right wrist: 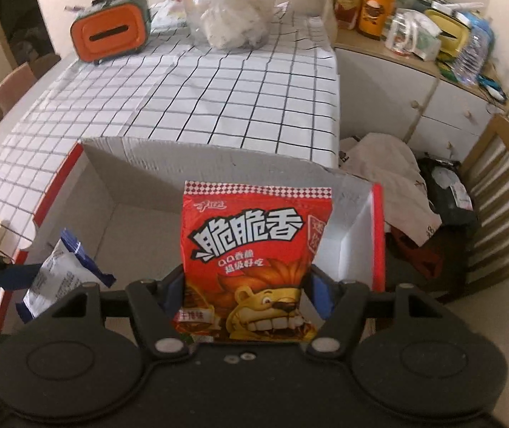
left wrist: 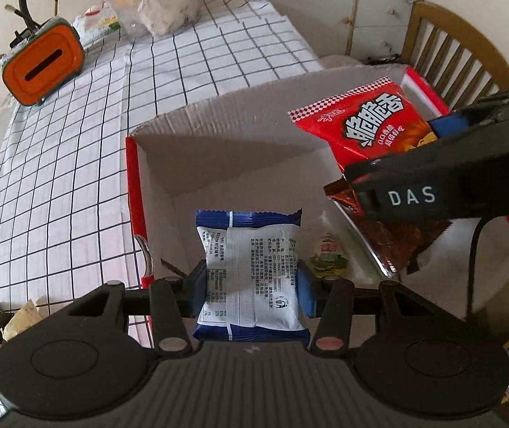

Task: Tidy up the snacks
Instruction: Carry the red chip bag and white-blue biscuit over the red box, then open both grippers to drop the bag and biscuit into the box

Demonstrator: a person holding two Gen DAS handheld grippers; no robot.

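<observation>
My left gripper [left wrist: 252, 285] is shut on a blue and white snack packet [left wrist: 249, 267] and holds it over the open cardboard box [left wrist: 219, 121]. The packet also shows at the left of the right wrist view [right wrist: 58, 278]. My right gripper [right wrist: 247, 289] is shut on a red snack bag with a lion [right wrist: 254, 260] and holds it above the same box [right wrist: 169, 164]. In the left wrist view the red bag [left wrist: 361, 125] hangs over the box's right side. A brown snack bag [left wrist: 393, 239] and a small green-wrapped snack [left wrist: 327, 256] lie inside the box.
The box stands on a table with a white checked cloth [left wrist: 76, 164]. An orange tissue holder [left wrist: 42, 66] and a clear plastic bag [right wrist: 229, 10] stand at the far end. A wooden chair [right wrist: 497, 214] and a cluttered cabinet [right wrist: 432, 46] are to the right. Wrappers [left wrist: 8, 324] lie near left.
</observation>
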